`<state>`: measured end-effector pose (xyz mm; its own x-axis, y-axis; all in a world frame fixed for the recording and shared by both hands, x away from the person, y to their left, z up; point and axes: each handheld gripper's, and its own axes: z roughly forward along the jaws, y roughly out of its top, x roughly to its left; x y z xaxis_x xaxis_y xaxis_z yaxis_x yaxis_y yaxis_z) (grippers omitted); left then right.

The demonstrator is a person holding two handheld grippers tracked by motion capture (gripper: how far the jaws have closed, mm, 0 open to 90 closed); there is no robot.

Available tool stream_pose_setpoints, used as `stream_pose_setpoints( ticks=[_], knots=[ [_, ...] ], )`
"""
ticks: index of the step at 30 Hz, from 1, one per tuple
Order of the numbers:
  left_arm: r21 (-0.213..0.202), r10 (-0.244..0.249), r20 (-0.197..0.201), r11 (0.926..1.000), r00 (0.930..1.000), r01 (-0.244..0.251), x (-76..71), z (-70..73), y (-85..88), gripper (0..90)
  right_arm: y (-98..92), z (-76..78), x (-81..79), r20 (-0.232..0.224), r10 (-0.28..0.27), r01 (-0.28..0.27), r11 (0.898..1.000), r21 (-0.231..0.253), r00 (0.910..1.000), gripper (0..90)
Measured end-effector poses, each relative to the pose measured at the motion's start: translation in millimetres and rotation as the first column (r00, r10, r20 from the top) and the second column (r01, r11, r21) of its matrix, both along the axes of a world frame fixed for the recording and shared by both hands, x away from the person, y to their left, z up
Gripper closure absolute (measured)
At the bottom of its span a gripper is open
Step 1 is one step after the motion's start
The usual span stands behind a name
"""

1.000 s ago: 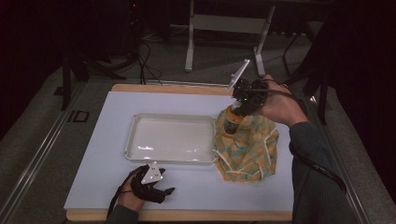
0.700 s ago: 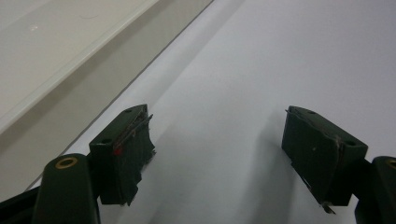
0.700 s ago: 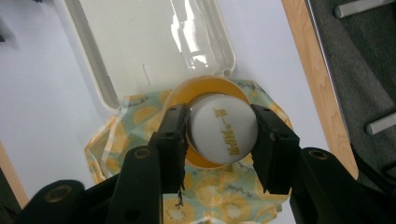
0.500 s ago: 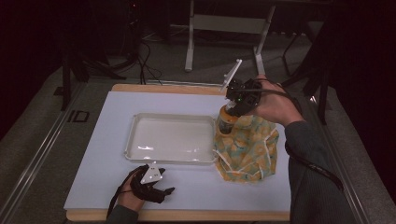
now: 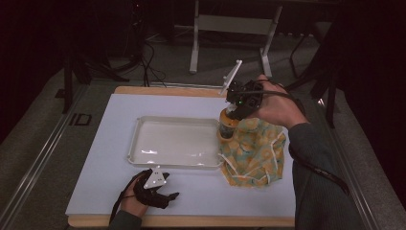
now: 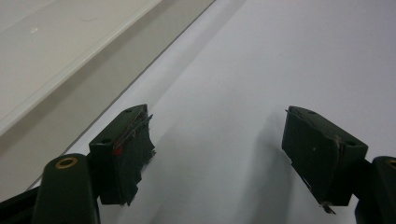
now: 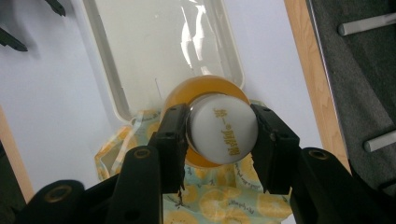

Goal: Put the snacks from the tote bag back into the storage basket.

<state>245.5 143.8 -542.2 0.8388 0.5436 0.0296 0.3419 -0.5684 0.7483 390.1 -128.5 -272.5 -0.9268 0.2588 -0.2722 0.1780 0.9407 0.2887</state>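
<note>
An amber bottle (image 5: 227,126) with a white cap (image 7: 223,130) hangs from my right gripper (image 5: 238,106), which is shut on the cap from above. The bottle (image 7: 205,91) is held over the right edge of the white tray (image 5: 172,143), beside a yellow patterned cloth bag (image 5: 253,151) with white drawstrings. In the right gripper view both jaws press the cap's sides. My left gripper (image 5: 158,189) rests near the table's front edge, below the tray, open; in the left gripper view its pads (image 6: 128,144) stand wide apart over bare white table with nothing between them.
The white table surface (image 5: 105,143) has a wooden rim (image 5: 182,221) at front and back. A metal stand (image 5: 230,28) and cables lie on the dark floor behind the table. The tray's wall (image 6: 60,74) runs along the upper left of the left gripper view.
My right gripper has lifted the bottle out of the cloth bag and carried it slightly left toward the tray's edge. The left gripper has stayed still.
</note>
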Motion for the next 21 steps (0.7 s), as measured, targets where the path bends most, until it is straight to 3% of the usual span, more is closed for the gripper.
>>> stream_pose_setpoints(
  ticks=[10,21],
  knots=[
    [-0.004,-0.001,-0.002,1.0,1.0,0.001,0.2,0.0,0.2,23.9,10.5,-4.1,-2.2,-0.036,0.026,-0.025,1.0,0.017,0.999,58.6],
    [-0.008,-0.003,-0.006,1.0,1.0,0.003,0.4,0.1,0.6,23.4,22.4,-8.9,-4.5,-0.042,0.053,-0.052,0.999,0.013,0.9977,58.6]
  ],
)
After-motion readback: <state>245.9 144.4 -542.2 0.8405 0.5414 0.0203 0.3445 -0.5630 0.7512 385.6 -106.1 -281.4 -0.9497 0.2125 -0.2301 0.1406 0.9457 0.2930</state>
